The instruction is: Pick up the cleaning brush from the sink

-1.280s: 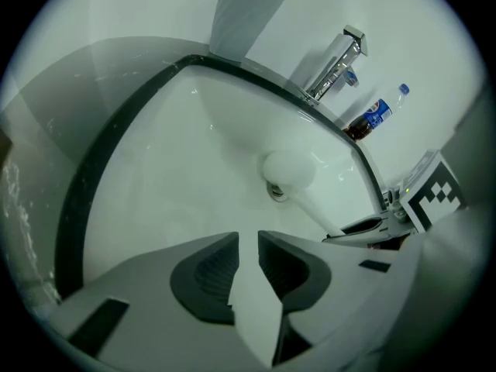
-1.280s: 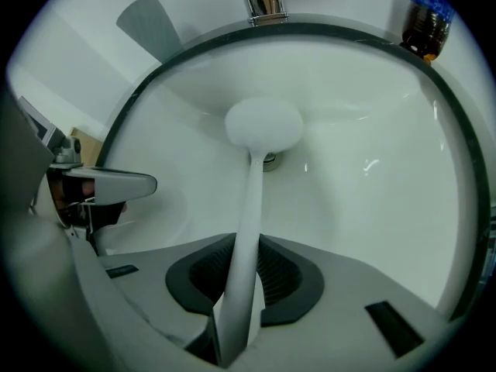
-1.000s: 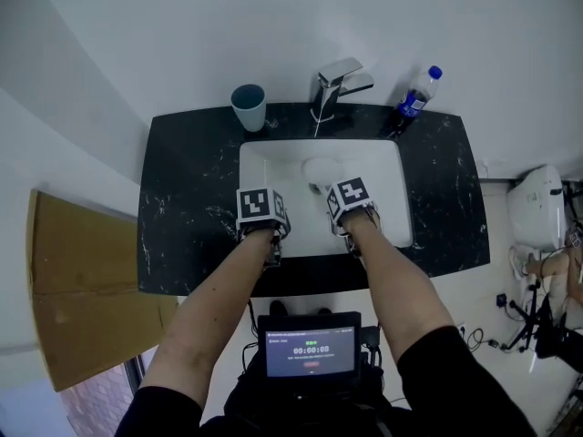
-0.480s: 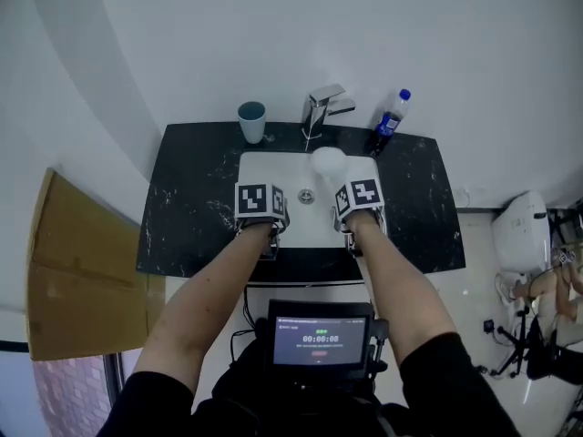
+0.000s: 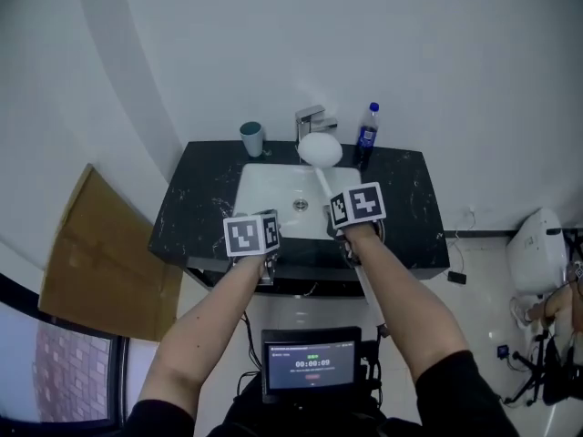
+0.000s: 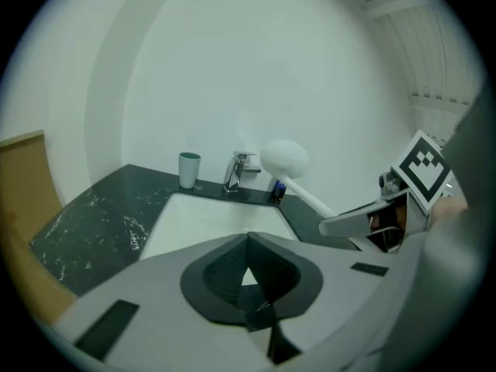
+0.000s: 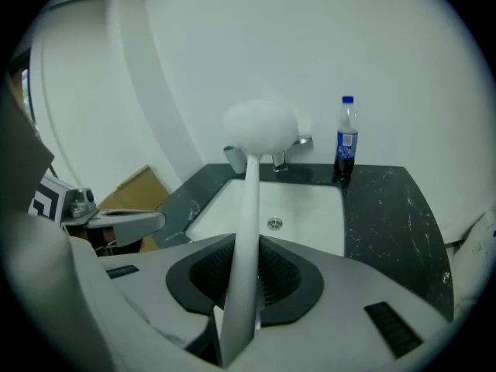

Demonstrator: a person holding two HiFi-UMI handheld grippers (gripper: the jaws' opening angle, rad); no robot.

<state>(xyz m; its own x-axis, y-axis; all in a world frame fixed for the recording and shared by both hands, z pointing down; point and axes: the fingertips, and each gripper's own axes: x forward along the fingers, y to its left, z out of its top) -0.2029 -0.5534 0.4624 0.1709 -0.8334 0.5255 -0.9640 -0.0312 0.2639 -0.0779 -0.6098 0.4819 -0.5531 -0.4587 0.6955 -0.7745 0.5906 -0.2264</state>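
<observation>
The white cleaning brush [image 5: 319, 150] hangs in the air above the white sink [image 5: 264, 198], its round head up near the faucet. Its long handle [image 7: 248, 208] runs back between the pads of my right gripper [image 7: 246, 281], which is shut on it. In the head view my right gripper [image 5: 353, 206] is over the sink's front right. My left gripper [image 5: 251, 235] is over the sink's front left edge. Its pads [image 6: 267, 266] meet at the tips with nothing between them. The left gripper view also shows the brush head [image 6: 284, 158].
A teal cup [image 5: 252, 138], a chrome faucet [image 5: 312, 121] and a blue-capped bottle [image 5: 366, 135] stand along the back of the black marble counter [image 5: 196, 208]. Cardboard [image 5: 100, 253] leans at the left. A screen [image 5: 311, 364] sits at my waist.
Both grippers have risen out of the sink and drawn back. The right one carried the brush up, so its head now stands above the basin by the faucet.
</observation>
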